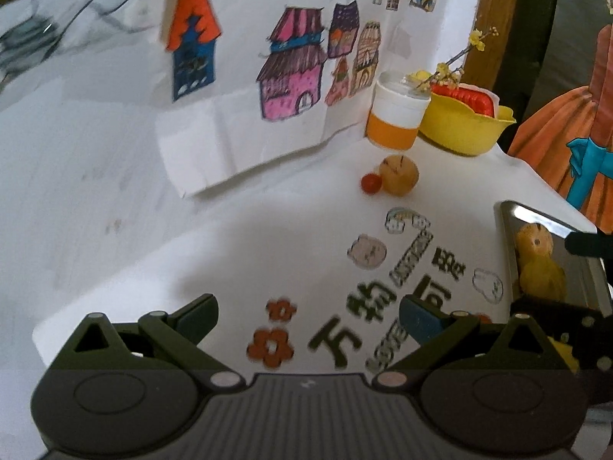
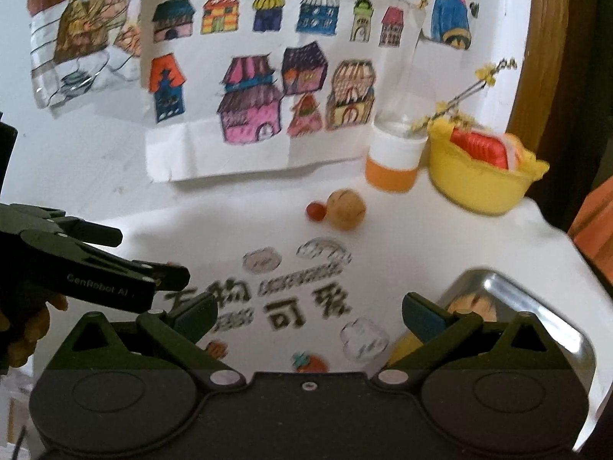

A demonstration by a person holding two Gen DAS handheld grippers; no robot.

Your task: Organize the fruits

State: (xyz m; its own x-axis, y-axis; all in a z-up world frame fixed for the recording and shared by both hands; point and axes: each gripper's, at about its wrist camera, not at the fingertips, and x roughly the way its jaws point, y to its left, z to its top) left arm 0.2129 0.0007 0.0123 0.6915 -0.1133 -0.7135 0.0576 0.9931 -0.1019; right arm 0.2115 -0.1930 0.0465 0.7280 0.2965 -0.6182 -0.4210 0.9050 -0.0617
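White tabletop (image 1: 115,199) with printed stickers and black characters on it; behind it a white wall carries a child's drawing of coloured houses (image 1: 268,76).

Left gripper (image 1: 308,316): jaws spread wide, nothing between the fingers. It hovers over the sticker area. Seen from the right wrist view it sits off to that gripper's left (image 2: 153,253), also parted and empty.

Right gripper (image 2: 308,316): jaws wide apart, nothing held. Its right finger overlaps the near edge of a metal tray (image 2: 536,295).

Fruits:
- Tan round fruit (image 1: 398,174), ahead of both grippers and slightly to the right, on the bare tabletop.
- Small red fruit (image 1: 371,183), touching or just beside the tan one on its left side; contact cannot be confirmed.
- Metal tray, at the far right of the left gripper, holds yellowish fruit (image 1: 540,268); kind unclear because of blur and reflection.

Farther ahead and to the right, against the wall: an orange-and-white jar (image 1: 394,119) holding a twig with yellow blossoms, and next to it a yellow bowl (image 1: 459,126) with a red ribbed object (image 1: 469,99) inside.

Both views show motion blur.
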